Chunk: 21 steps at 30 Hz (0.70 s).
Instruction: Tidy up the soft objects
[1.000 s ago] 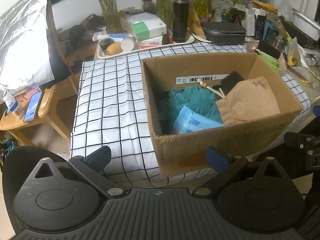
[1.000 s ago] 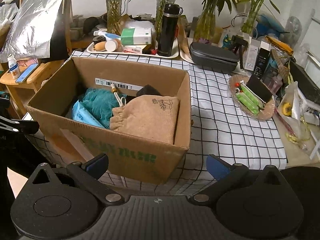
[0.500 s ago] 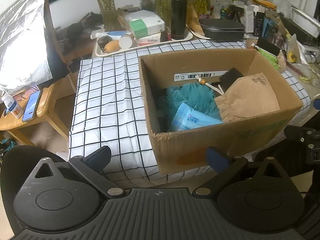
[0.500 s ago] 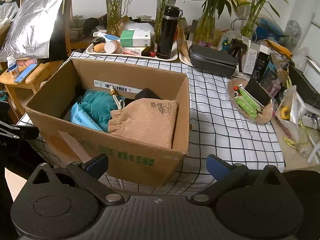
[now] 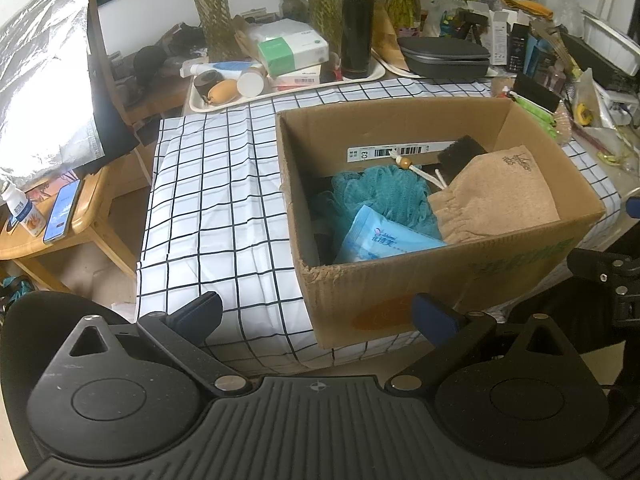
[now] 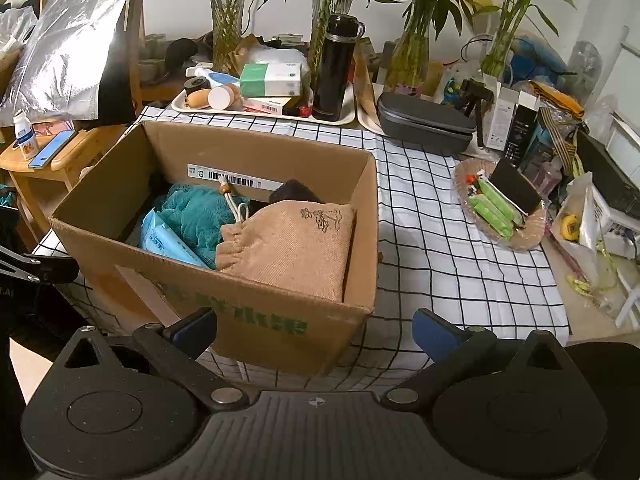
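Note:
A cardboard box (image 5: 440, 280) (image 6: 256, 316) stands on the checked tablecloth. Inside lie a tan drawstring bag (image 5: 496, 196) (image 6: 292, 248), a teal mesh sponge (image 5: 388, 192) (image 6: 196, 208), a blue tissue pack (image 5: 384, 240) (image 6: 164, 236) and a black soft item (image 5: 460, 152) (image 6: 294, 192). My left gripper (image 5: 316, 316) is open and empty, just in front of the box's near left corner. My right gripper (image 6: 314, 326) is open and empty, in front of the box's near right corner.
A white tray (image 6: 344, 114) with a black flask (image 6: 334, 68), tissue box and tubes stands behind the box. A dark case (image 6: 424, 128) and a basket (image 6: 516, 240) of green packets sit to the right. A wooden side table (image 5: 92, 208) with a phone stands left.
Both grippers have pulled back and risen slightly, so the box looks a bit farther and lower in both views. Nothing in the box has moved.

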Available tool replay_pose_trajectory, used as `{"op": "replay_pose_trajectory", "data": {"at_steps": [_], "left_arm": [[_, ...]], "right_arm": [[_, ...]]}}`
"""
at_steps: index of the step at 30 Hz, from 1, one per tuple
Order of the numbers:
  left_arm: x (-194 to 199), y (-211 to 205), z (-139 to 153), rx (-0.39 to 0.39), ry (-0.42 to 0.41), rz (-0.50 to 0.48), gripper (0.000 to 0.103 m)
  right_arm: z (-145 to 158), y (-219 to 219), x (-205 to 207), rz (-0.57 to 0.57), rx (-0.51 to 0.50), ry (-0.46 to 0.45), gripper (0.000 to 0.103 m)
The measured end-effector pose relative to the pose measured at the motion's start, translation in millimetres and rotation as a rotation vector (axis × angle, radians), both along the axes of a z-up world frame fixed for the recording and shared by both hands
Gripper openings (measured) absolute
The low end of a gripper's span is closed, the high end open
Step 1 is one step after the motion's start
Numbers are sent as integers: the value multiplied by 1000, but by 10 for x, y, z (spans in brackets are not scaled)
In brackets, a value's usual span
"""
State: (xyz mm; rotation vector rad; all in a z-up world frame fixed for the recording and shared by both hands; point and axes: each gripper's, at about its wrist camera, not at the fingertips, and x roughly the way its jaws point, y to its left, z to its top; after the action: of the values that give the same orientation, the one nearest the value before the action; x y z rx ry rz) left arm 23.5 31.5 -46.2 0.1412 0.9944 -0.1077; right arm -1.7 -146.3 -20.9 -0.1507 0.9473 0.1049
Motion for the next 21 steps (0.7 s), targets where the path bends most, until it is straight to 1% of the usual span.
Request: {"op": "replay_pose_trajectory", "data": {"at_steps": [21], "left_arm": [[3,0,2,-1,0,2,103]], "right_arm": [[24,-28,12,-19,3,-12,103]]}}
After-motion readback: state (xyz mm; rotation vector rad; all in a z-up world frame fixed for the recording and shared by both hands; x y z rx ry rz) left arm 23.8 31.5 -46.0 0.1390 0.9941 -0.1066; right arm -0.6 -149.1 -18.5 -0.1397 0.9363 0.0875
